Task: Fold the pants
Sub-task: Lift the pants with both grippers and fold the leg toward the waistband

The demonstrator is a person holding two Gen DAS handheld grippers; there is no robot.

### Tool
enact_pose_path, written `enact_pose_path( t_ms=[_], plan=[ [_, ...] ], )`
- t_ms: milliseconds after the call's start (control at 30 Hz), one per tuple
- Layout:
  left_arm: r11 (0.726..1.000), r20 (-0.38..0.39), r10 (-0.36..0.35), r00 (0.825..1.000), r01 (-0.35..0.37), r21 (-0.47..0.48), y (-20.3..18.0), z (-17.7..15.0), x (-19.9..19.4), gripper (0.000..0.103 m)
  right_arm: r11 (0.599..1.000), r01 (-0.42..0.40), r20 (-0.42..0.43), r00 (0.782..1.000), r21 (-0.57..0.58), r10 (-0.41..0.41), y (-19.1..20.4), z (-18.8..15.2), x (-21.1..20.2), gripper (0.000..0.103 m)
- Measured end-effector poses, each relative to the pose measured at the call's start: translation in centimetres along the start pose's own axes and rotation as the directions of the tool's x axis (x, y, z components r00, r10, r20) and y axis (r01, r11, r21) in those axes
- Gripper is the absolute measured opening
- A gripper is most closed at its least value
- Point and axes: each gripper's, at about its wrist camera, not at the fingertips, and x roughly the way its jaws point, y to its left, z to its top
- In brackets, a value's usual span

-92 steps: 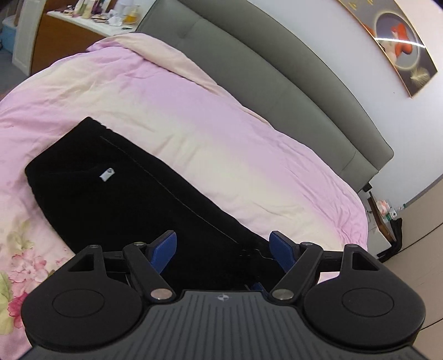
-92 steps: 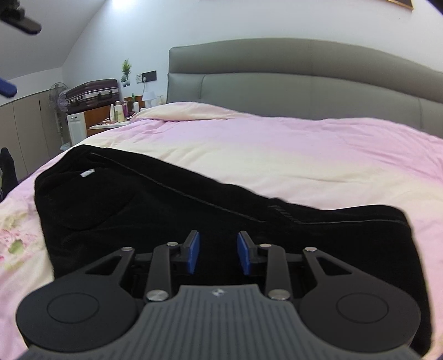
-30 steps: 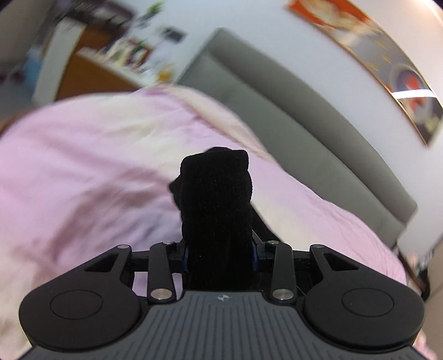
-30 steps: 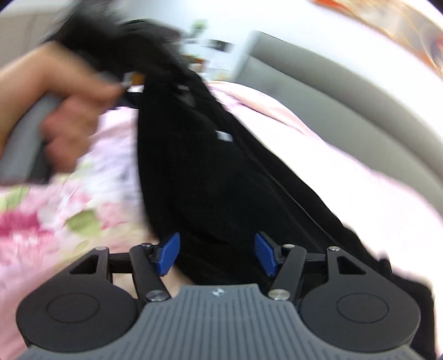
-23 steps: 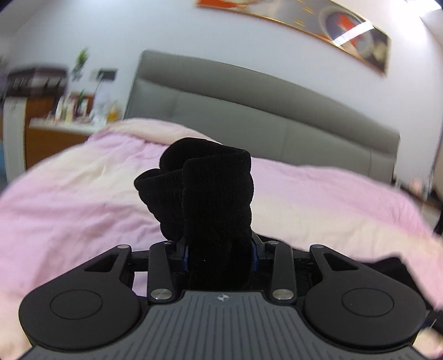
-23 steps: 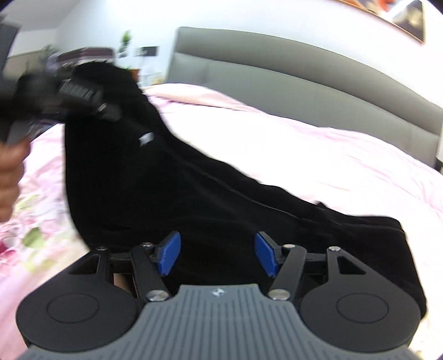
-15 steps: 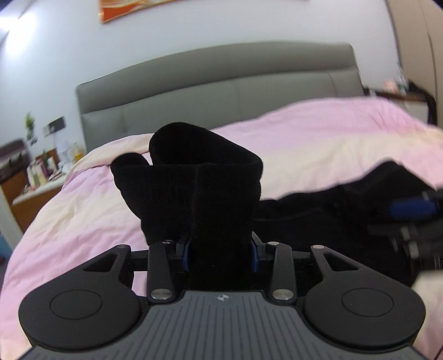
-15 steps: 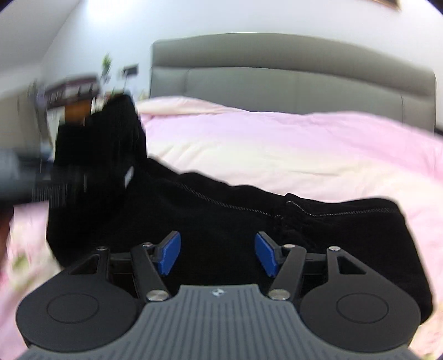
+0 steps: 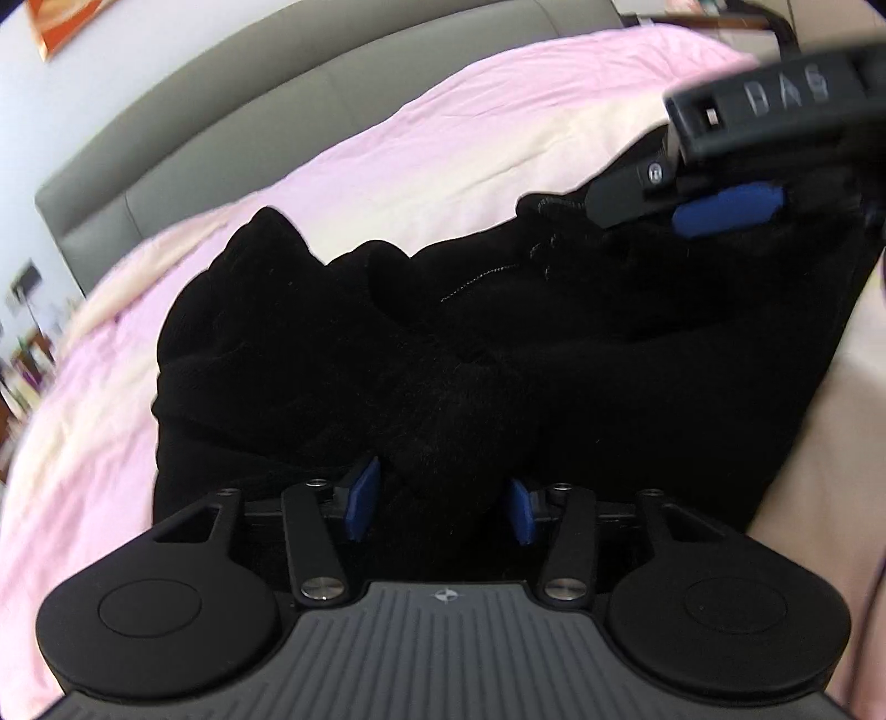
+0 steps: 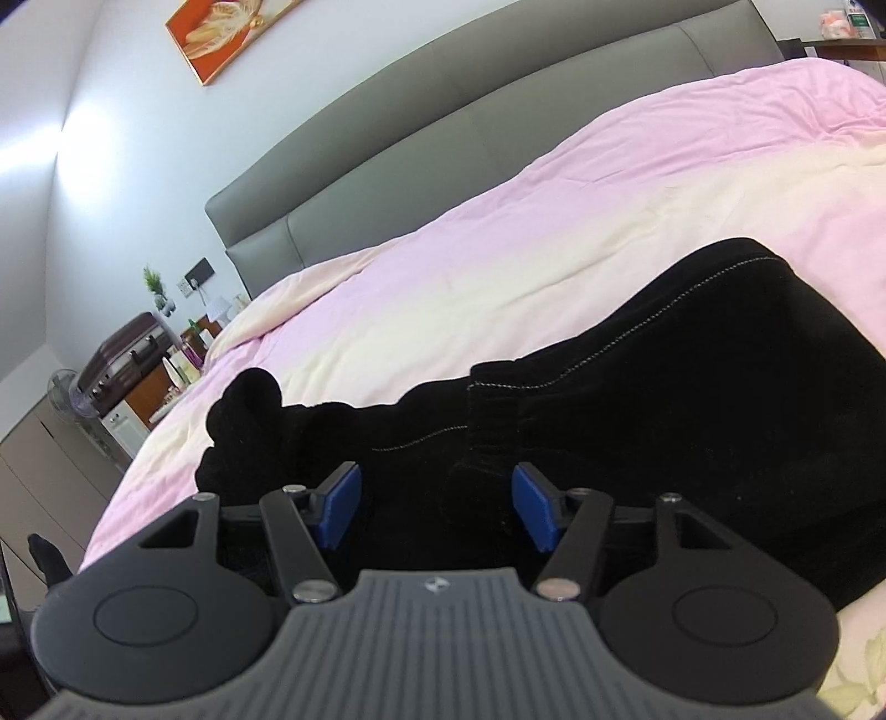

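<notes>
Black pants (image 9: pixel 498 354) lie folded over on the pink duvet (image 9: pixel 343 183). My left gripper (image 9: pixel 440 507) is low over the near fold, its blue pads parted a little with a bunched fold of cloth lying between them. My right gripper (image 10: pixel 434 512) is open over the pants (image 10: pixel 692 399), its blue pads wide apart above the ribbed waistband with the light stitching. The right gripper also shows in the left wrist view (image 9: pixel 731 210) at the upper right, over the far end of the pants.
A grey padded headboard (image 10: pixel 498 138) runs behind the bed. A side table with bottles and a suitcase (image 10: pixel 133 349) stand at the far left. A framed picture (image 10: pixel 227 33) hangs on the wall.
My left gripper carried the bunched end of the pants across and down onto the rest of the garment, and its pads have parted. The right gripper stays open over the waistband.
</notes>
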Motion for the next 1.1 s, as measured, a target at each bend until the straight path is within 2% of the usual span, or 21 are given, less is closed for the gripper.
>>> enact_pose_path(
  t_ms=[67,133,200,300,367,400,467,500,533,567,633,733,767,800,833,900,933,967,1000,1067,1100],
  plan=[
    [0.994,0.012,-0.073,0.997,0.074,-0.082,1.8,-0.1,-1.3,0.070,1.000,-0.021,0.001,1.000,-0.002,0.021,-0.2,-0.3,-0.8,0.059],
    [0.956,0.040,-0.181,0.983,0.185,-0.228,4.9,-0.6,-3.1,0.076,0.999,-0.042,-0.004,0.999,-0.013,0.042,0.0,-0.5,-0.9,0.059],
    [0.887,0.088,-0.254,0.963,0.269,-0.376,8.6,-1.9,-4.7,0.080,0.997,-0.068,-0.015,0.998,-0.027,0.068,0.5,-0.7,-0.9,0.060],
    [0.780,0.137,-0.244,0.960,0.279,-0.560,14.2,-4.8,-6.0,0.093,0.991,-0.131,-0.062,0.990,-0.036,0.128,1.4,-0.7,-0.6,0.060],
    [0.673,0.139,-0.225,0.964,0.257,-0.694,18.3,-7.4,-5.5,0.093,0.983,-0.178,-0.093,0.980,-0.038,0.174,2.7,-0.4,-0.3,0.062],
    [0.593,0.135,-0.247,0.960,0.260,-0.762,20.2,-8.8,-4.8,0.092,0.979,-0.203,-0.112,0.974,-0.035,0.198,3.5,-0.3,-0.1,0.066],
    [0.433,0.174,-0.313,0.934,0.303,-0.849,22.6,-11.3,-3.5,0.091,0.971,-0.237,-0.140,0.963,-0.038,0.230,5.0,0.0,0.7,0.068],
    [0.372,0.192,-0.337,0.922,0.318,-0.872,23.4,-12.3,-2.8,0.091,0.969,-0.245,-0.160,0.959,-0.044,0.235,5.9,0.2,1.3,0.069],
    [0.335,0.197,-0.350,0.916,0.319,-0.886,23.9,-12.7,-2.0,0.091,0.970,-0.237,-0.179,0.958,-0.052,0.225,6.8,0.1,1.9,0.069],
    [0.316,0.196,-0.359,0.913,0.316,-0.894,24.0,-13.1,-1.6,0.091,0.974,-0.218,-0.201,0.959,-0.062,0.202,7.7,0.2,2.8,0.069],
    [0.304,0.197,-0.388,0.900,0.327,-0.895,23.8,-13.6,-0.5,0.091,0.983,-0.167,-0.237,0.960,-0.070,0.147,9.2,0.6,4.8,0.069],
    [0.273,0.228,-0.414,0.881,0.360,-0.892,22.6,-14.4,0.4,0.091,0.990,-0.142,-0.272,0.953,-0.003,0.136,10.5,1.4,8.0,0.070],
    [0.262,0.242,-0.416,0.877,0.371,-0.891,22.0,-14.7,0.5,0.091,0.989,-0.143,-0.280,0.949,0.035,0.147,10.7,1.7,9.1,0.072],
    [0.251,0.254,-0.414,0.874,0.378,-0.891,22.2,-14.9,0.5,0.091,0.989,-0.132,-0.286,0.947,0.065,0.145,10.9,2.0,10.2,0.083],
    [0.241,0.263,-0.413,0.872,0.384,-0.891,22.1,-15.1,0.7,0.091,0.991,-0.104,-0.289,0.949,0.084,0.124,11.1,2.3,11.3,0.086],
    [0.232,0.270,-0.411,0.871,0.386,-0.893,21.9,-15.3,0.7,0.091,0.993,-0.048,-0.306,0.949,0.109,0.079,11.1,2.6,13.2,0.084],
    [0.228,0.275,-0.410,0.869,0.390,-0.892,21.9,-15.4,0.6,0.091,0.991,-0.032,-0.321,0.944,0.134,0.074,10.8,2.6,14.0,0.077],
    [0.222,0.280,-0.410,0.868,0.392,-0.893,22.0,-15.2,0.5,0.091,0.984,-0.053,-0.331,0.938,0.169,0.107,10.5,2.6,14.5,0.044],
    [0.211,0.287,-0.410,0.866,0.396,-0.893,22.1,-15.4,0.0,0.091,0.977,-0.078,-0.332,0.933,0.197,0.142,10.2,2.7,14.6,0.026],
    [0.188,0.307,-0.413,0.857,0.410,-0.892,22.2,-15.5,-0.3,0.089,0.963,-0.159,-0.302,0.928,0.215,0.221,10.1,3.6,13.4,0.012],
    [0.175,0.320,-0.414,0.852,0.420,-0.891,22.3,-15.6,-0.5,0.089,0.949,-0.217,-0.272,0.922,0.230,0.277,10.0,4.3,12.4,0.010]
  ],
)
